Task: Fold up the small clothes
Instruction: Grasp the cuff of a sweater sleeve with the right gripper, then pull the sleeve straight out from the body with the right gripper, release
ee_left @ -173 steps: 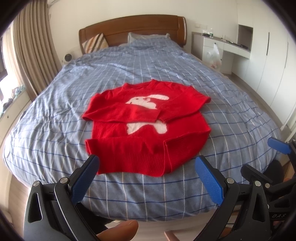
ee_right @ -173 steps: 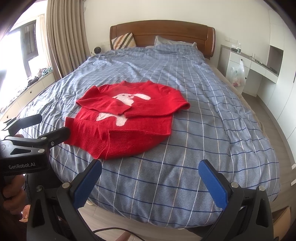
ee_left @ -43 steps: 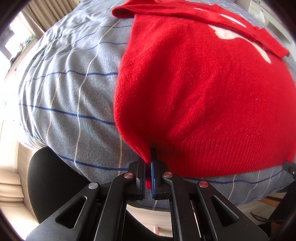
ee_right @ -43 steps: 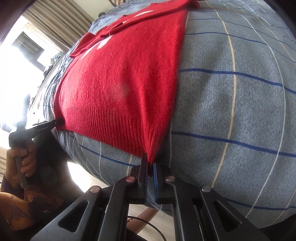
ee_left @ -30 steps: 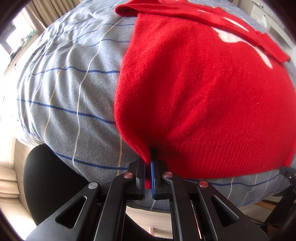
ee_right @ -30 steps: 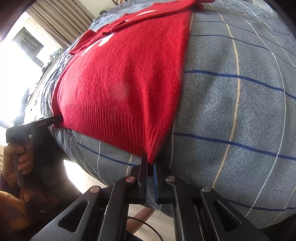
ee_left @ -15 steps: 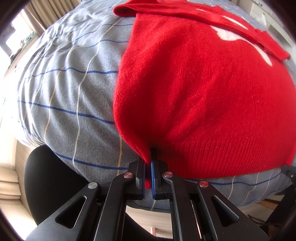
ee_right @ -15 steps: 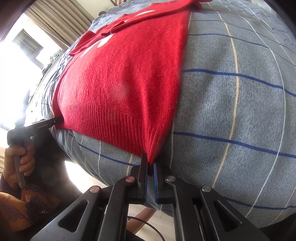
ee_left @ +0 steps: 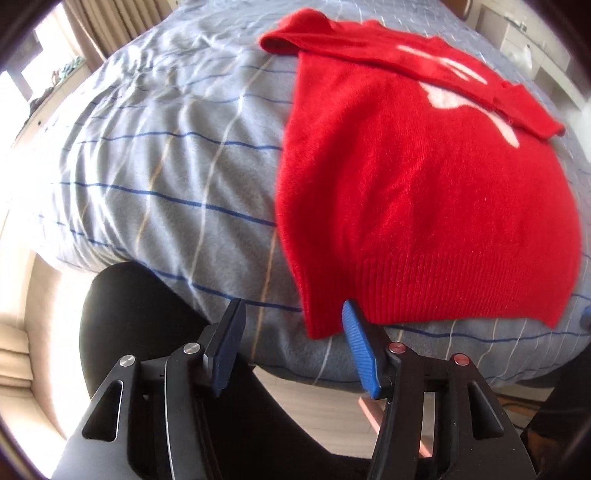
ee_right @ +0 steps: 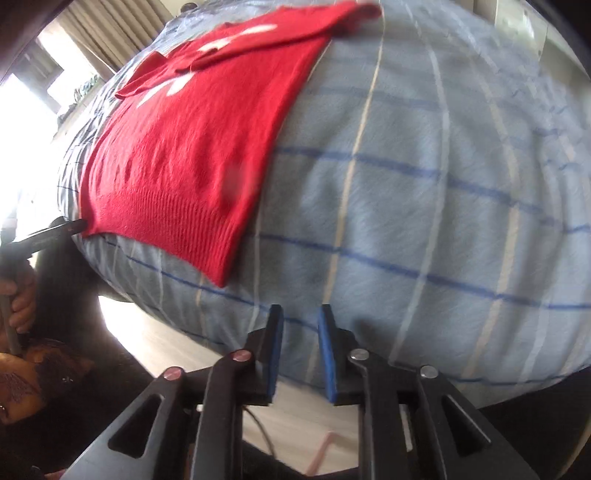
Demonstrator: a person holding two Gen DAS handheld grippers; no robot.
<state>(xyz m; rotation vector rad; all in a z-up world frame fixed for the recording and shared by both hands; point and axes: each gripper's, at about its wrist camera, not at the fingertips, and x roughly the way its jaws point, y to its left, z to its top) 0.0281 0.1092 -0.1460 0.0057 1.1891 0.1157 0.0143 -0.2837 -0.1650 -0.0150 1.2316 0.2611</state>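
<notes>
A small red sweater [ee_left: 424, 192] with a white figure lies flat on the blue checked bedcover [ee_left: 155, 158], sleeves folded across its chest. Its ribbed hem reaches the near edge of the bed. My left gripper [ee_left: 291, 332] is open at the hem's left corner, its right pad touching the fabric. In the right wrist view the sweater [ee_right: 192, 147] lies up and to the left. My right gripper [ee_right: 300, 330] is open by a narrow gap and empty, just below and right of the hem's right corner.
The bed's near edge drops to a pale floor [ee_right: 155, 339]. A black chair [ee_left: 122, 310] stands below the left gripper. Curtains [ee_left: 107, 26] hang at the far left. The left gripper and the hand on it [ee_right: 18, 291] show at the left of the right wrist view.
Both grippers were shut on the sweater's hem corners. Both have now opened and let go, and the hem lies on the bed. The right gripper has drawn back to the right.
</notes>
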